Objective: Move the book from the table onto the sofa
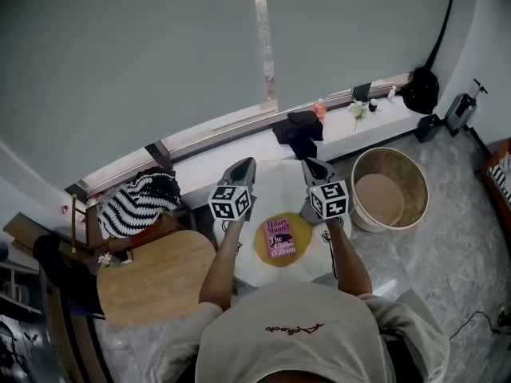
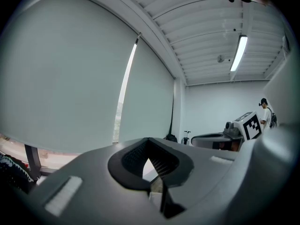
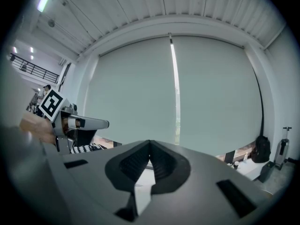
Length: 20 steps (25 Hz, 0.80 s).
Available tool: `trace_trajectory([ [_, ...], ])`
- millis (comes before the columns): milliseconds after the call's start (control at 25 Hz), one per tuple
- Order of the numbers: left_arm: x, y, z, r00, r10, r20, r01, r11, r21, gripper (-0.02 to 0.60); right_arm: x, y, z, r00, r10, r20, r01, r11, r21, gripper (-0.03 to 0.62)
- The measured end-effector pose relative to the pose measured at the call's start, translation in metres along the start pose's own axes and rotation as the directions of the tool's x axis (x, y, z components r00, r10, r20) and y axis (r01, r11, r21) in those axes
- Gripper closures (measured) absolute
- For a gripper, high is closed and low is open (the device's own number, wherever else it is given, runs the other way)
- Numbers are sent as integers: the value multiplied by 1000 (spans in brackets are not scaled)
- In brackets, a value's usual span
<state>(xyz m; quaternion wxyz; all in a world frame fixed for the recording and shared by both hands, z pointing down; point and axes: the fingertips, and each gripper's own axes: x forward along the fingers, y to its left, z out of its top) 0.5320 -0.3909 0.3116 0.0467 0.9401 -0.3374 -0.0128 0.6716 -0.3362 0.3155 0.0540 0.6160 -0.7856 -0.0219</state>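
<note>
A pink book point(image 1: 279, 238) lies flat on a round yellow mat point(image 1: 263, 254) on the small white table point(image 1: 326, 255), seen in the head view. Both grippers are held level above the table's far side, apart from the book. My left gripper point(image 1: 242, 171) is shut and empty, up and left of the book. The right gripper point(image 1: 313, 169), up and right of it, is also shut with nothing in it. In the left gripper view the jaws point(image 2: 150, 156) meet against the window blind; the right gripper view shows its own point(image 3: 150, 153) closed the same way. Neither gripper view shows the book.
A black-and-white striped cushion point(image 1: 140, 201) and a round wooden seat point(image 1: 156, 279) are on the left. A large round wooden tub point(image 1: 389, 188) stands on the right. Black cloth point(image 1: 297, 132) lies on the window sill, a black bag point(image 1: 421, 91) further right.
</note>
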Motion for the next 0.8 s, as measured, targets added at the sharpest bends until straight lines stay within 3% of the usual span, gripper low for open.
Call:
trace_trajectory([
  [800, 0, -10, -24, 999, 5, -48, -5, 1000, -1, 572, -6, 8, -18, 999, 15, -31, -14, 1000, 18, 585],
])
